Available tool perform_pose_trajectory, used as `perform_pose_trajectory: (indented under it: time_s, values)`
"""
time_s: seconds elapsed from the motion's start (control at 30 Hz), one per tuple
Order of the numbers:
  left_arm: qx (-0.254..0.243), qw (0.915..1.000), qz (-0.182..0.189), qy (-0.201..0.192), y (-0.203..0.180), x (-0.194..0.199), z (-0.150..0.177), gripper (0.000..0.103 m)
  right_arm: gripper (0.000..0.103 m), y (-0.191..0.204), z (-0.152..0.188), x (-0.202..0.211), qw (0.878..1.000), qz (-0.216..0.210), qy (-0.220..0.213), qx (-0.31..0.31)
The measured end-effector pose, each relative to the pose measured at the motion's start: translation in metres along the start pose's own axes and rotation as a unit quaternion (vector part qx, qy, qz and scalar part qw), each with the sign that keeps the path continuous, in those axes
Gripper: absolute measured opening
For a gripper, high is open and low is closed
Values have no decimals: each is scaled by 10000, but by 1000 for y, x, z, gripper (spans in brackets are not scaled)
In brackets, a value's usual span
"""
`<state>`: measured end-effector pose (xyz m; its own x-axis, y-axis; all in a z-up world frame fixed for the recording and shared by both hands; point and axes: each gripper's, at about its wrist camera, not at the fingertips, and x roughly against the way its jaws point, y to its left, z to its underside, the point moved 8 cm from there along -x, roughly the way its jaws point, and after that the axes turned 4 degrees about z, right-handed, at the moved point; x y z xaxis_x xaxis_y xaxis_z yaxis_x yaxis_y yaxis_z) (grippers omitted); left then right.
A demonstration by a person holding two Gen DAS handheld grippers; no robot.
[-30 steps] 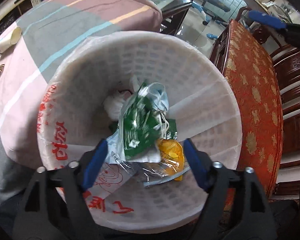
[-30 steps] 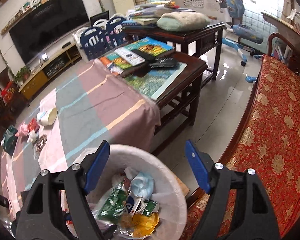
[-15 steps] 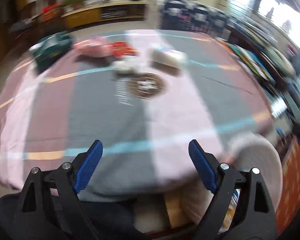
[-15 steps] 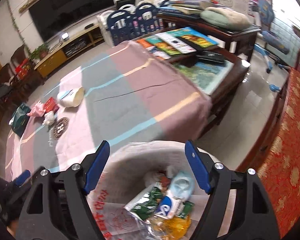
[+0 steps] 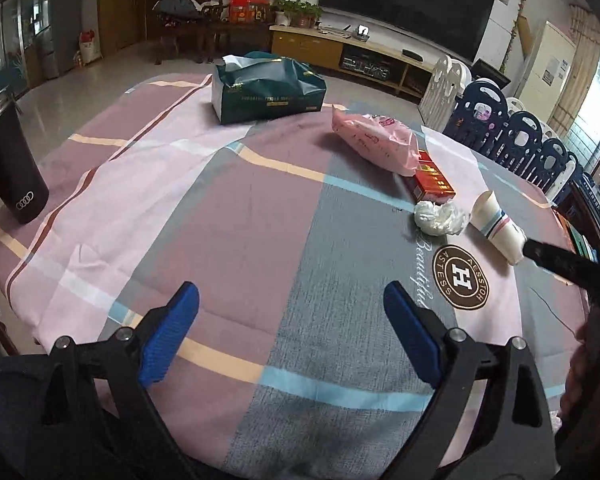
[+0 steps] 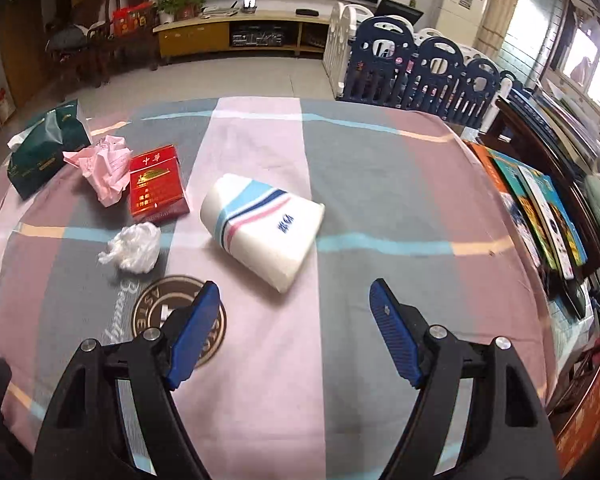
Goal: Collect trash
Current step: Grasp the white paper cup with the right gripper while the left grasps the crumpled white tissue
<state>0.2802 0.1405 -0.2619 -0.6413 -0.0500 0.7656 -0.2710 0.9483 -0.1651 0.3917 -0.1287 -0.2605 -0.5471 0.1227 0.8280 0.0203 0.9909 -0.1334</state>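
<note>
On the striped tablecloth (image 6: 340, 184) lie a tipped-over paper cup (image 6: 262, 226), a crumpled white plastic wad (image 6: 134, 247), a red cigarette pack (image 6: 156, 184) and a crumpled pink wrapper (image 6: 106, 168). My right gripper (image 6: 294, 306) hangs open just short of the cup, nothing between its fingers. The left wrist view shows the same cup (image 5: 496, 226), wad (image 5: 440, 218), red pack (image 5: 430, 180) and pink wrapper (image 5: 376, 142) at the far right. My left gripper (image 5: 292, 306) hovers over bare cloth near the table's front edge, its jaws still opening and empty. The other gripper's dark arm (image 5: 568, 266) enters from the right.
A green tissue box (image 5: 266, 88) sits at the table's far side. A black tumbler (image 5: 10, 164) stands at the left edge. A round brown logo (image 5: 460, 278) is printed on the cloth. Books (image 6: 540, 196) lie on a side table to the right; a playpen fence (image 6: 420, 64) stands behind.
Both grippers swung away from the white trash bin of wrappers to the table. The bin has left both views. The left jaws have widened a little.
</note>
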Motion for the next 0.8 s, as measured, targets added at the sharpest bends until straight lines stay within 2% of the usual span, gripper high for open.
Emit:
perform_pose_trajectory:
  time_s: [0.07,0.13,0.2,0.27,0.4,0.43,0.5,0.53,0.57,0.6,0.67,0.8]
  values:
    - [-30,9999,-17,101,-2,-6,2,93,76,4,-14,-24,9994,-155,222,-196]
    - [15,9999,-38,147,-1,-11,2,93,77,0,-26,-42,9952,-416,445,-766]
    - [97,9998,-22,151,0,-12,2,93,89,-4,-34,-57,9877,-603,642,-1291]
    - [187,9997,0,168,2,-13,2,93,95,-6,-41,-67,9818,-548,724,-1671]
    - [292,9992,70,273,4,-15,6,93,95,8,-46,-83,9826,-379,958,-1544]
    - [318,9991,92,281,4,-15,6,93,92,11,-47,-83,9844,-354,920,-1460]
    - [373,9989,109,275,5,-15,5,93,61,20,-47,-77,9866,-550,781,-1325]
    - [397,9987,116,282,5,-16,6,93,59,25,-46,-73,9873,-644,749,-1245]
    - [430,9985,133,298,6,-16,6,93,48,28,-46,-69,9881,-714,661,-1191]
    - [463,9983,148,309,6,-16,6,93,25,32,-46,-63,9891,-803,577,-1094]
    - [538,9979,186,320,8,-17,6,93,21,40,-39,-54,9901,-940,575,-873]
    - [776,9959,362,284,11,-18,-2,93,20,48,-21,-29,9886,-1267,504,-643]
